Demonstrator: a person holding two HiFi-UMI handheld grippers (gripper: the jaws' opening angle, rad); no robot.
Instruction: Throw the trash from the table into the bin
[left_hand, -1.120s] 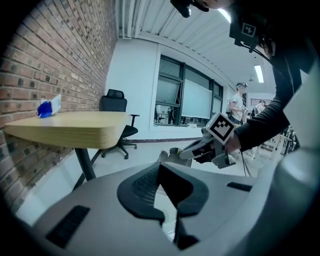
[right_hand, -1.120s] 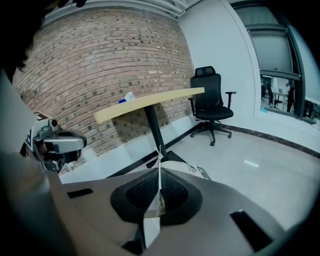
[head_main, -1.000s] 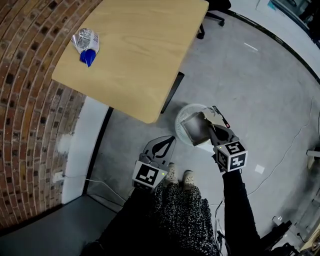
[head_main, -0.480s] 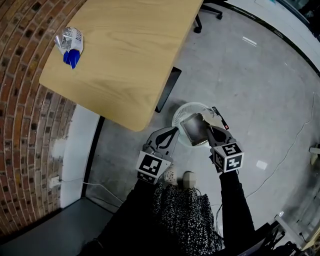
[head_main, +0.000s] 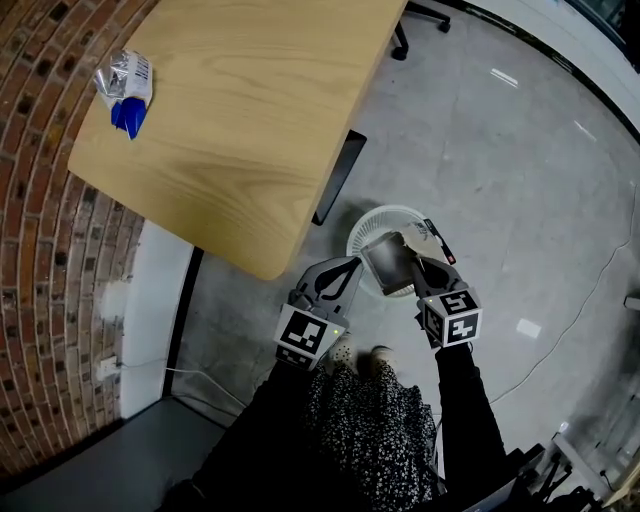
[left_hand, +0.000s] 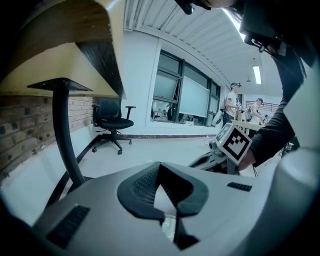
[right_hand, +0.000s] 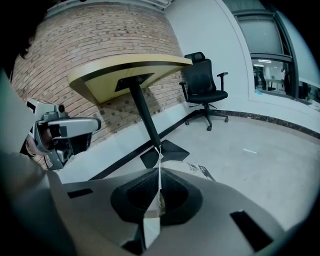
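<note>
The right hand-held gripper (head_main: 412, 262) has come down over the last second. The flattened grey cardboard carton (head_main: 384, 262) it carries now hangs over the mouth of the round white mesh bin (head_main: 372, 222), which stands on the grey concrete floor (head_main: 520, 180). The jaws are clamped on the carton's thin edge, and in the right gripper view the card stands upright between them. From above, I cannot tell whether the carton's lower edge is already below the rim or only level with it.

The left hand-held gripper (head_main: 347, 264) has sunk as well and now sits just beside the bin on the table side. Its jaws are together with nothing between them.

The lowering suggests the drop is close. With the carton lined up over the opening, parting the right jaws should let it fall in rather than glance off the rim.

That would leave 1 piece of trash. The crumpled silver and blue wrapper (head_main: 122, 85) lies at the far corner of the light wooden table (head_main: 260, 120), by the brick wall and well apart from both grippers. The empty left one looks free to fetch it.
</note>
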